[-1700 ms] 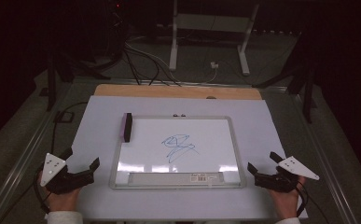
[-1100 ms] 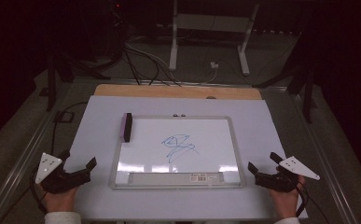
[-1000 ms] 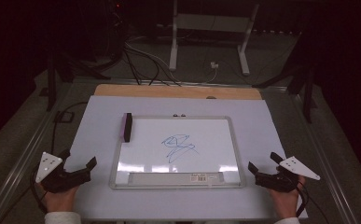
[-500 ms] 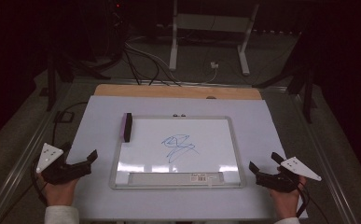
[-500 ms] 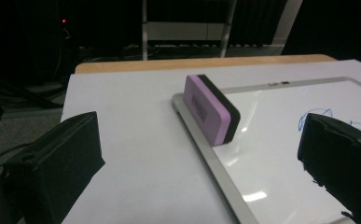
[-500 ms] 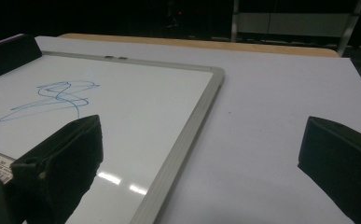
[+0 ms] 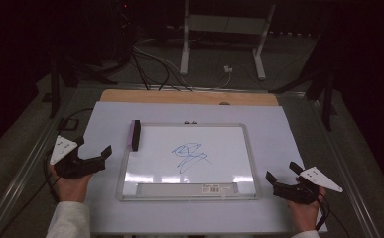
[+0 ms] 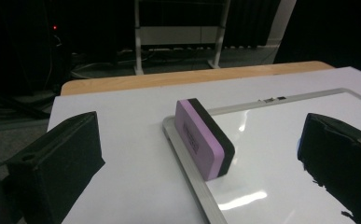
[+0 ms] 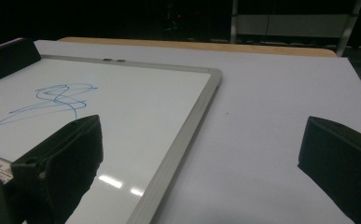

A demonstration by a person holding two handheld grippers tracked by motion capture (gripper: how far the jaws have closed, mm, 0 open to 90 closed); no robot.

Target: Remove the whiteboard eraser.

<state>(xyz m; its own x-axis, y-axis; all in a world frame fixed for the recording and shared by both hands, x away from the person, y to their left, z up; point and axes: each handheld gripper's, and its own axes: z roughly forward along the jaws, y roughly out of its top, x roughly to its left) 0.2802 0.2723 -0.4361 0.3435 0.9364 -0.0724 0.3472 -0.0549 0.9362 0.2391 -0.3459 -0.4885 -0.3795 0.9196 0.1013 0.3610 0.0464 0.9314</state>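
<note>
The work looks to be at its opening step, reaching for the eraser [image 7: 135,135], which stands on edge at the whiteboard's [image 7: 239,163] upper left corner, above left of the blue scribble [image 7: 190,156]. The left gripper [image 7: 94,157], at the frame's left, is spread wide and empty, aimed at it; the right gripper [image 7: 283,178], lower right, is likewise apart. Next, the left should probably advance and straddle the eraser's sides.
</note>
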